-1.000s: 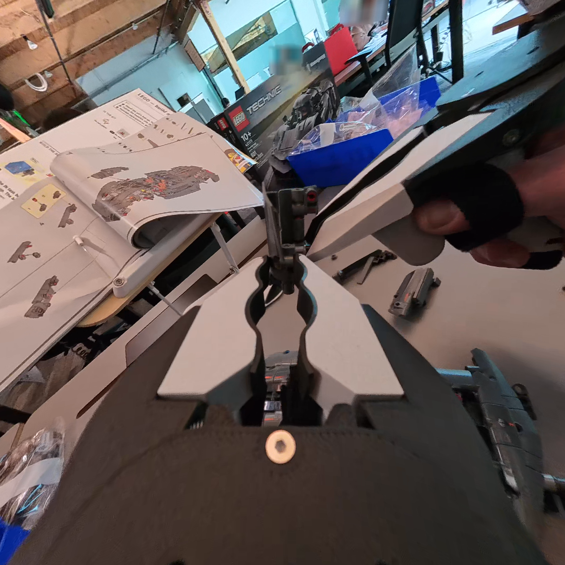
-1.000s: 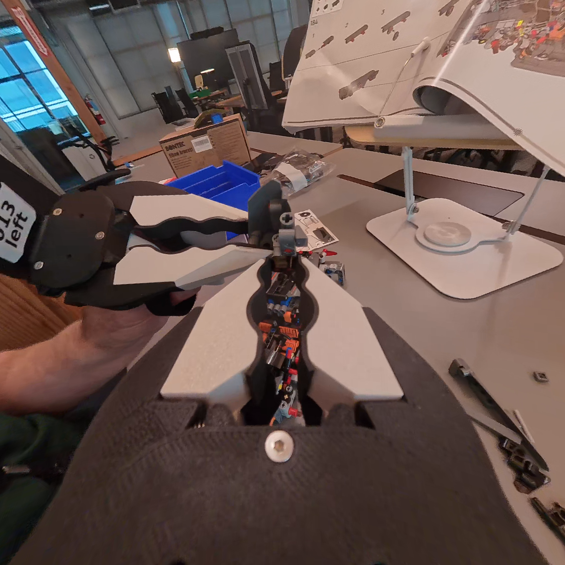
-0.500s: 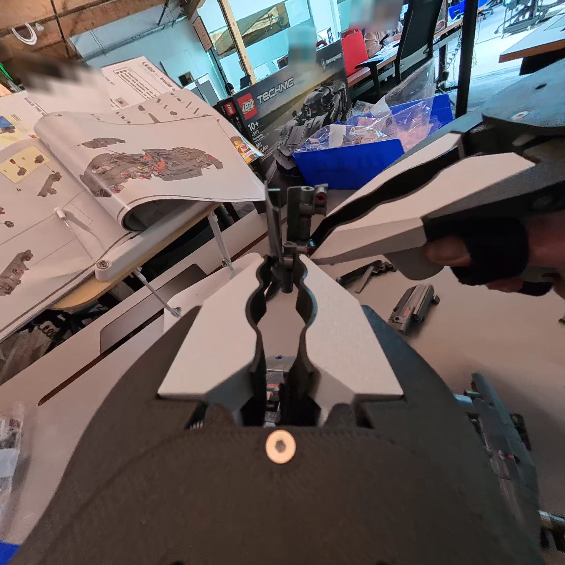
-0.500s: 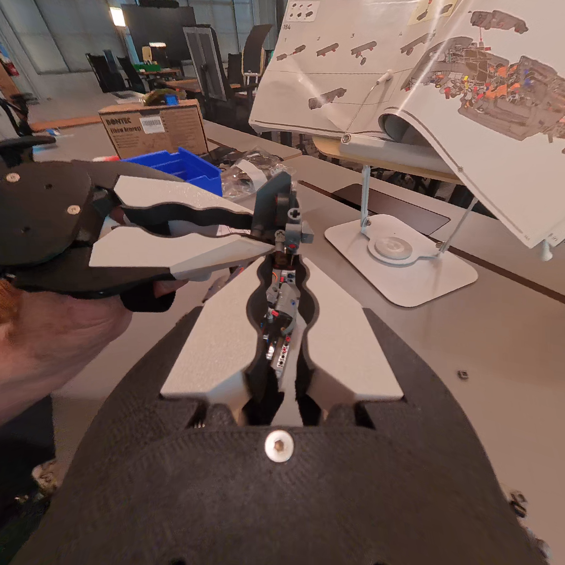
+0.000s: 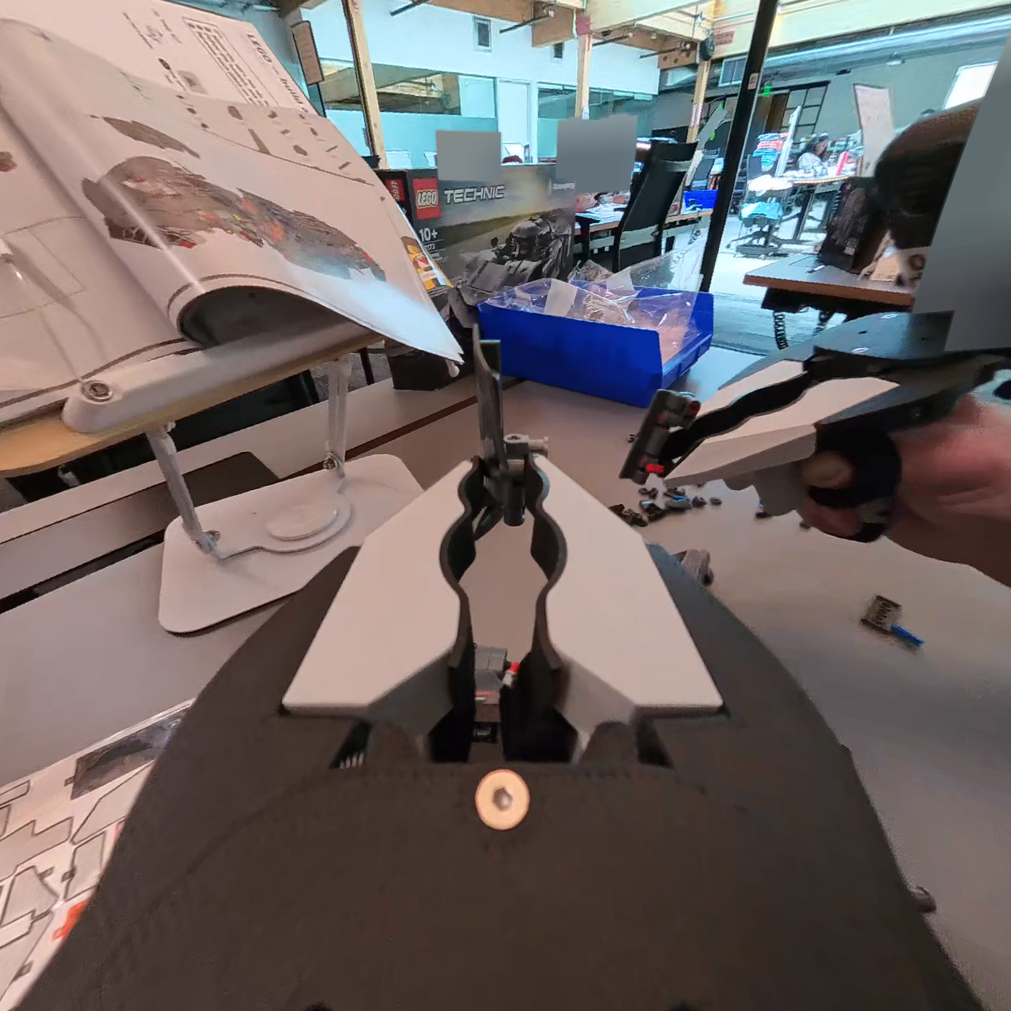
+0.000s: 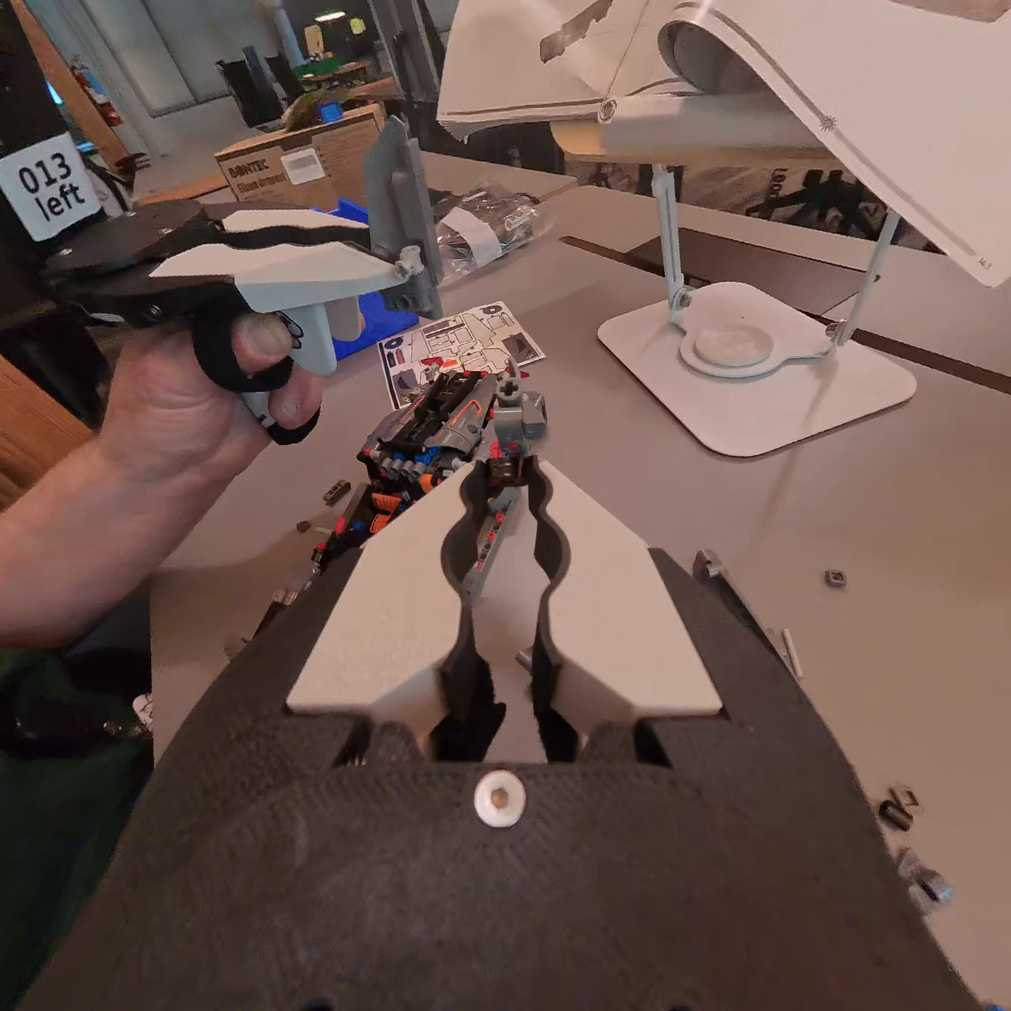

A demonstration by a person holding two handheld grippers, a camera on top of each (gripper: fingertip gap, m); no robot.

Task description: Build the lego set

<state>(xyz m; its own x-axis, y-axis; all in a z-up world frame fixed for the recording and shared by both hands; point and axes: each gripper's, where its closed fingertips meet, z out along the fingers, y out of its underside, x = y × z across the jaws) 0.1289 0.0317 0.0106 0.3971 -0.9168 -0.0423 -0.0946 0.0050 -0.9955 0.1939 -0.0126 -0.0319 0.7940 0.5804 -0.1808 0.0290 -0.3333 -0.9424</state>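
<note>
bin (image 5: 580, 355) blue, on table | contents: clear plastic bags (image 5: 596, 298)

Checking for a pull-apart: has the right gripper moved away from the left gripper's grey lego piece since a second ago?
Yes. The right gripper now sits apart, rightward of the left gripper, toward the blue plastic bin.

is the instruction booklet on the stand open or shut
Open. The instruction booklet lies spread on the white stand, its right-hand page curling down over the stand's front ledge with a printed build diagram facing up.
</note>
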